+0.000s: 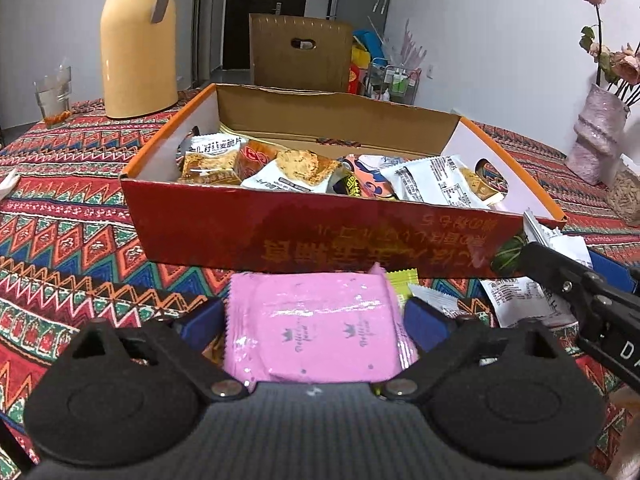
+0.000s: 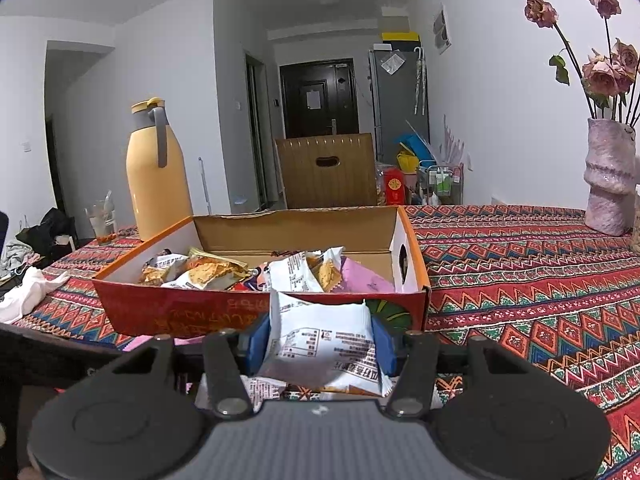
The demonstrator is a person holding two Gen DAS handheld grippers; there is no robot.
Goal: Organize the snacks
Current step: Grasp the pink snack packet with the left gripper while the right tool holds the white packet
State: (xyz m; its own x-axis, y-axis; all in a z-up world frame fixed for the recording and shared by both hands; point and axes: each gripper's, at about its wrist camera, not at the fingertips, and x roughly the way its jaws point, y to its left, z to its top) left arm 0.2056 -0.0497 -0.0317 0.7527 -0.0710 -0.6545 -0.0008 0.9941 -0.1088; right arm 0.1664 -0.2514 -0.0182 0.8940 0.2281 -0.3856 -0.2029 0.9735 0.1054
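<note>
A red and orange cardboard box (image 1: 280, 236) (image 2: 180, 308) stands open on the patterned tablecloth, holding several snack packets. In front of it a pink snack packet (image 1: 320, 320) lies flat between the blue pads of my left gripper (image 1: 314, 322). The jaws stand wide, just at the packet's two edges, and it looks unsqueezed. My right gripper (image 2: 320, 340) is shut on a white snack packet (image 2: 320, 344), held just before the box's front wall. In the left wrist view its black finger (image 1: 560, 280) comes in from the right. A yellow-green packet (image 1: 402, 280) and loose white packets (image 1: 516, 300) lie nearby.
A yellow thermos jug (image 1: 138, 60) (image 2: 158, 176) and a glass (image 1: 54, 96) stand behind the box on the left. A pink vase with dried roses (image 2: 608, 184) and a jar (image 1: 626, 196) are at the right. A chair back (image 2: 326, 168) rises beyond the table.
</note>
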